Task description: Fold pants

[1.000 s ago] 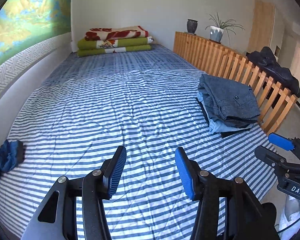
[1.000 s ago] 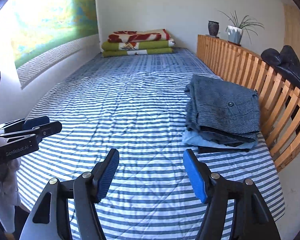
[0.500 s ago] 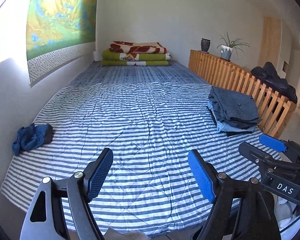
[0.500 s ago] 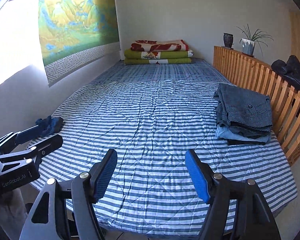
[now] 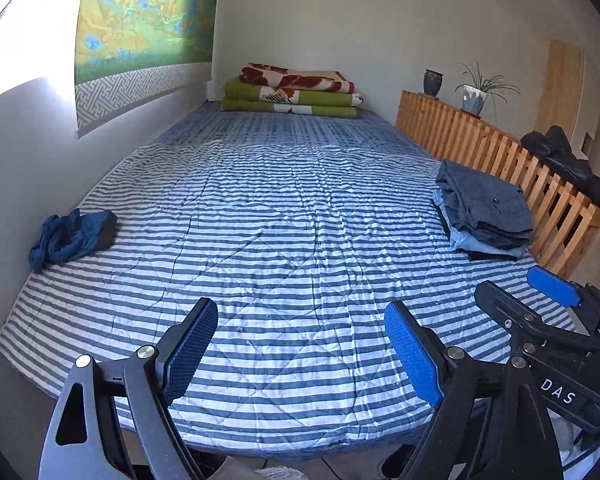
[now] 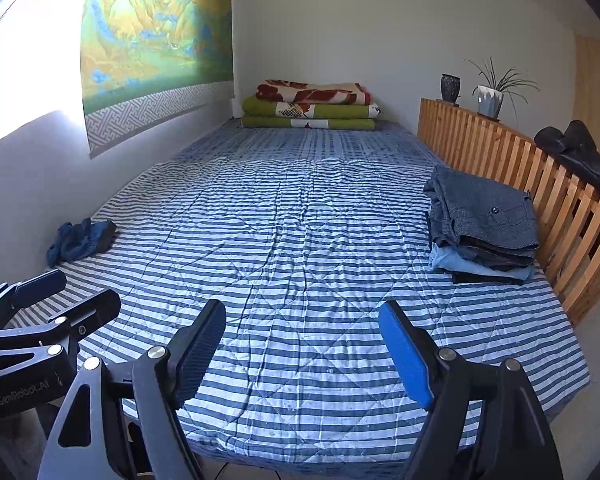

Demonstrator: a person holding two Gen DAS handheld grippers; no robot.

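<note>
I hold the left gripper (image 5: 302, 344) over the near edge of the striped bed cover (image 5: 284, 220). Its jaws are opening and nothing lies between them. The right gripper (image 6: 302, 346) stands just to its right, also over the near edge. Its jaws are opening as well, with only bare cover between the blue pads (image 6: 406, 356).

In the left wrist view, I see the right gripper's black frame at the near right, marked "DAS". In the right wrist view, the left gripper's frame shows at the near left.

The folded pants (image 6: 482, 222) lie in a stack on the right side of the bed, just beside the wooden slatted rail (image 6: 512, 168). A dark grey pair with a button pocket lies on top; a light blue pair shows lower in the stack. Both grippers are well apart from the stack.

A crumpled blue cloth (image 5: 70, 236) lies at the left edge of the bed, against the wall. Folded blankets (image 5: 292, 94) lie at the far end.
</note>
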